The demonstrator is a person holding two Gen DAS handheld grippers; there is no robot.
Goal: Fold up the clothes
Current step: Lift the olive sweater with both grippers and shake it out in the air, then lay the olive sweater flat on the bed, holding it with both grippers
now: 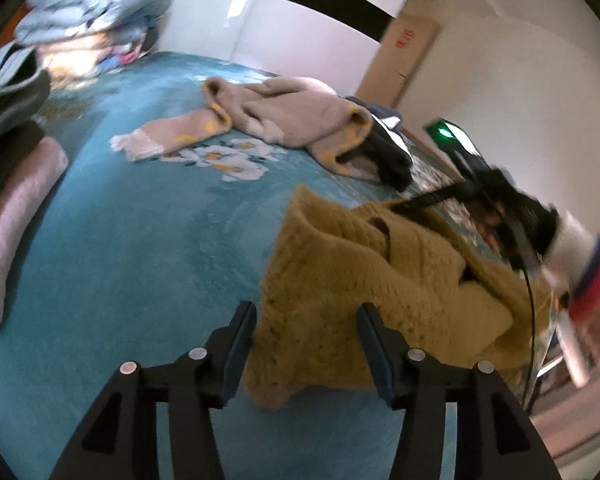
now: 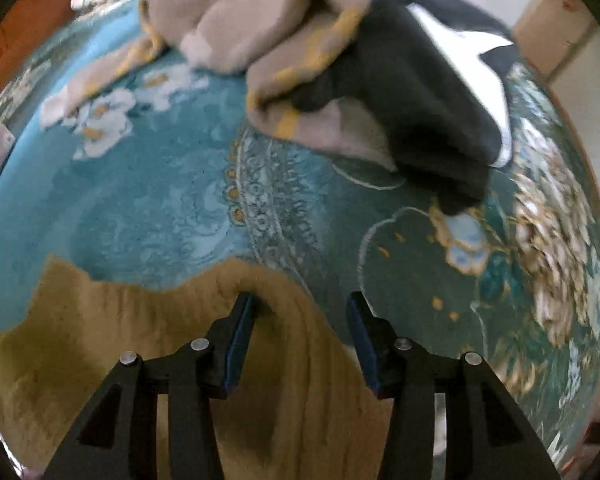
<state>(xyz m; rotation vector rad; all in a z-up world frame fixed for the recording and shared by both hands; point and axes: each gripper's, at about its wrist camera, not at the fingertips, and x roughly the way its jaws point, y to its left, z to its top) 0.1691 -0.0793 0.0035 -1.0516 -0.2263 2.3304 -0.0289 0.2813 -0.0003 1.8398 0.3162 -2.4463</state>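
Note:
A mustard-yellow knitted sweater [image 1: 364, 276] lies crumpled on the teal bedspread [image 1: 140, 240]. My left gripper [image 1: 306, 312] is open, its jaws wide apart over the sweater's near left edge. My right gripper [image 2: 300, 304] is open over the sweater's far edge [image 2: 236, 344], cloth lying between and below the jaws. In the left wrist view the right gripper's body [image 1: 496, 200] hovers over the sweater's right side, held by a hand with a pink and white sleeve. Both views are motion-blurred.
A beige garment with yellow trim [image 1: 284, 116] [image 2: 252, 32] and a dark navy garment with white patches [image 2: 428, 92] lie farther back. A pink roll [image 1: 16, 224] lies left. Folded bedding [image 1: 96, 4] is piled at the far left. The bed's right edge is near the wall [image 1: 520, 92].

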